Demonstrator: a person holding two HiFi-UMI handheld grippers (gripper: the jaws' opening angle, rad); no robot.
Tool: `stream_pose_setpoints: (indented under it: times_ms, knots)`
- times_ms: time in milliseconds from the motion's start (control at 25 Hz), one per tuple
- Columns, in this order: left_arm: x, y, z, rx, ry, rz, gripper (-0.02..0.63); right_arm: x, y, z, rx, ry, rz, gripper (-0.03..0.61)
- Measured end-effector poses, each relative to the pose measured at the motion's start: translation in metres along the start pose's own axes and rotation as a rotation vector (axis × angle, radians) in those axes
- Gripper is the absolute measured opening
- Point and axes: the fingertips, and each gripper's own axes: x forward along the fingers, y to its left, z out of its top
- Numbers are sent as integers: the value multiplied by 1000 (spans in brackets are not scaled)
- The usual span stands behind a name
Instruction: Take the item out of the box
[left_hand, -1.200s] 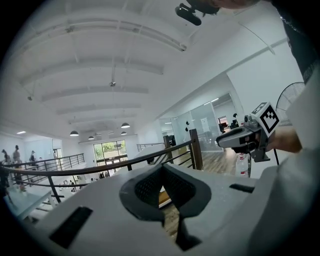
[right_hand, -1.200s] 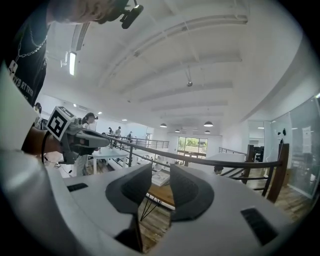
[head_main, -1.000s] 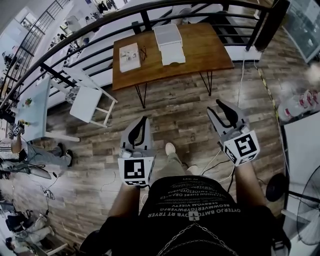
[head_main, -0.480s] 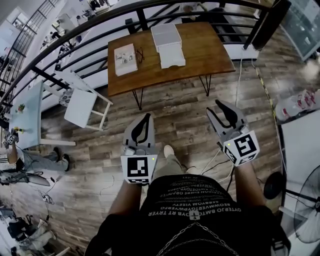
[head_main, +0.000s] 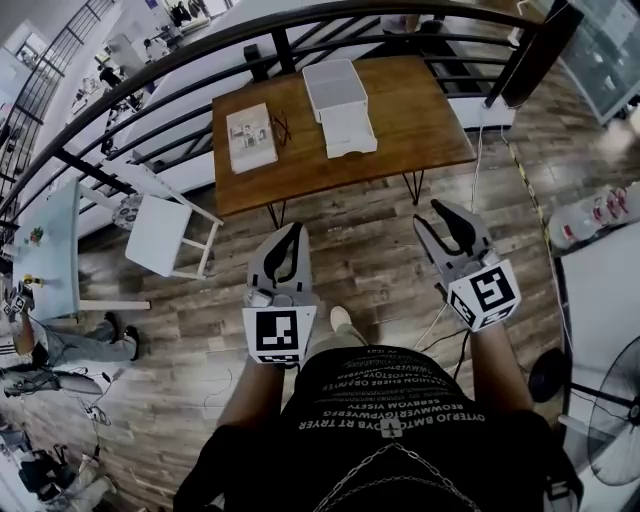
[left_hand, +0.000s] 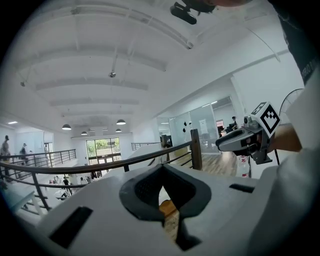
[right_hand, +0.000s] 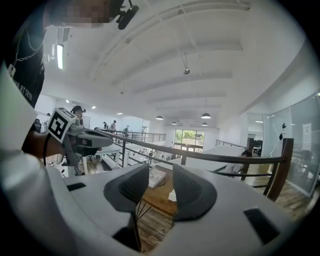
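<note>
A white box (head_main: 340, 105) sits on the wooden table (head_main: 410, 110) ahead of me, well beyond both grippers; what it holds cannot be made out. My left gripper (head_main: 292, 235) hangs over the wood floor in front of the table, its fingertips together and nothing between them. My right gripper (head_main: 432, 215) is level with it on the right, jaws apart and empty. In the right gripper view the table (right_hand: 159, 199) and a white corner of the box (right_hand: 172, 195) show through the gap of the right gripper (right_hand: 160, 177). In the left gripper view the left gripper (left_hand: 161, 172) has its pads touching.
A flat printed booklet (head_main: 251, 137) and dark glasses (head_main: 282, 127) lie on the table's left part. A dark railing (head_main: 180, 55) runs behind the table. A white chair (head_main: 160, 230) stands to the left, and cables (head_main: 480, 150) trail along the floor on the right.
The table and box have come closer and lower in the head view as the person walks toward them. Both grippers keep about the same pose, left shut and right open.
</note>
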Motion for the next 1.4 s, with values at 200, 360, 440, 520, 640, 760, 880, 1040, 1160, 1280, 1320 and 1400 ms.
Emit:
stream_pose_setpoints:
  times_ms: [200, 360, 440, 520, 640, 760, 880, 1040, 1160, 1280, 1320, 1400]
  knots:
    - [19, 31, 2, -2, -2, -3, 5, 35, -2, 12, 2, -3, 2, 146]
    - [29, 56, -1, -1, -4, -4, 6, 64, 0, 22, -7, -9, 5, 146]
    - [31, 66, -3, 0, -3, -10, 6, 76, 6, 26, -9, -12, 9, 146]
    - [31, 73, -5, 1, -1, -17, 5, 84, 11, 28, -8, -12, 14, 146]
    - [34, 80, -9, -2, 3, -26, 6, 94, 14, 27, 7, -3, 17, 146]
    - [39, 84, -9, -9, -6, -31, 6, 98, 11, 27, 15, 1, 10, 146]
    - [45, 84, -4, -9, -19, -42, 5, 98, 4, 27, 19, 2, -6, 146]
    - [54, 86, -3, -3, -18, -47, 6, 101, -3, 22, 39, 10, -12, 146]
    - [62, 90, 1, -1, -26, -37, 5, 108, -10, 20, 47, 7, -9, 146]
    - [75, 91, 3, 2, -13, -32, 6, 115, -23, 23, 48, -3, -6, 146]
    - [80, 91, 3, 2, -10, -31, 6, 118, -28, 22, 50, -4, -5, 146]
    - [92, 90, 3, 2, -4, -31, 6, 124, -39, 20, 57, -4, -5, 146]
